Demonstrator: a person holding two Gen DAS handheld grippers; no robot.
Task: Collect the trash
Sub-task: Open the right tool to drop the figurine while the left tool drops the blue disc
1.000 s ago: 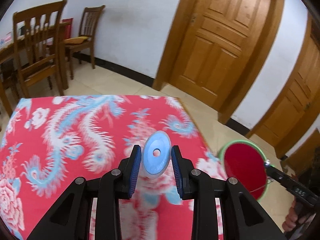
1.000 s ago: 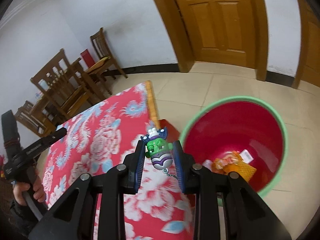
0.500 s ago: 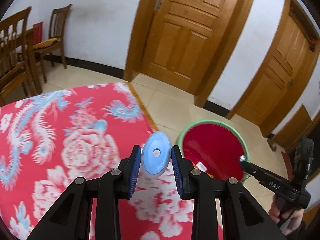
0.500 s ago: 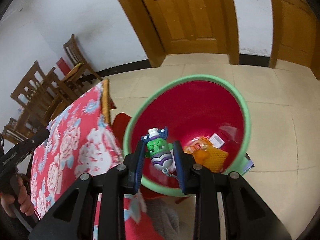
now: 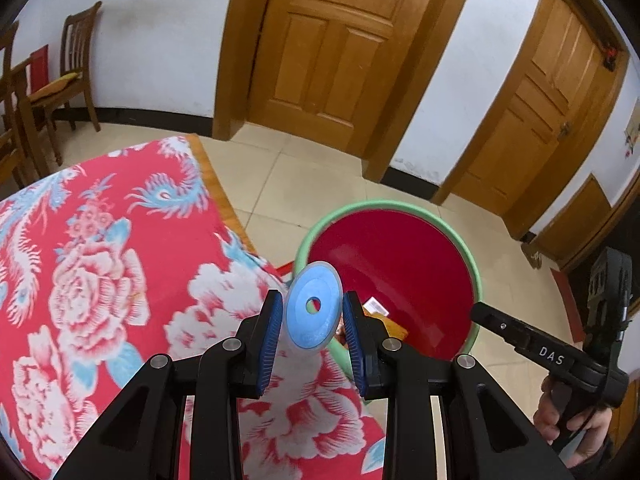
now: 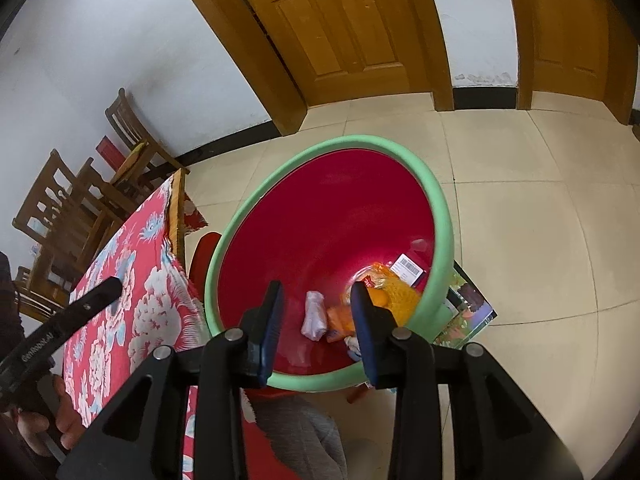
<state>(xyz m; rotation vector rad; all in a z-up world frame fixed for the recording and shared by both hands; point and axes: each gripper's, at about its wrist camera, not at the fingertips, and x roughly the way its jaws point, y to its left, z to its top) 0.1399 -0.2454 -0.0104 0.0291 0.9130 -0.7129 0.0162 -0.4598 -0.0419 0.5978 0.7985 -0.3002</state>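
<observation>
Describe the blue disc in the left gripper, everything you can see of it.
The blue disc is round, light blue and plastic-looking, with a paler translucent rim and a small hole through its centre. It stands on edge, tilted slightly, flat face toward the camera. The left gripper is shut on it, a ribbed blue pad against each side. It hangs over the tablecloth edge, short of the red bin.

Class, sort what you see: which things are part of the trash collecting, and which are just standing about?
Part of the job:
blue disc in the left gripper
red bin
open right gripper

Standing about:
wooden chairs
doors
</observation>
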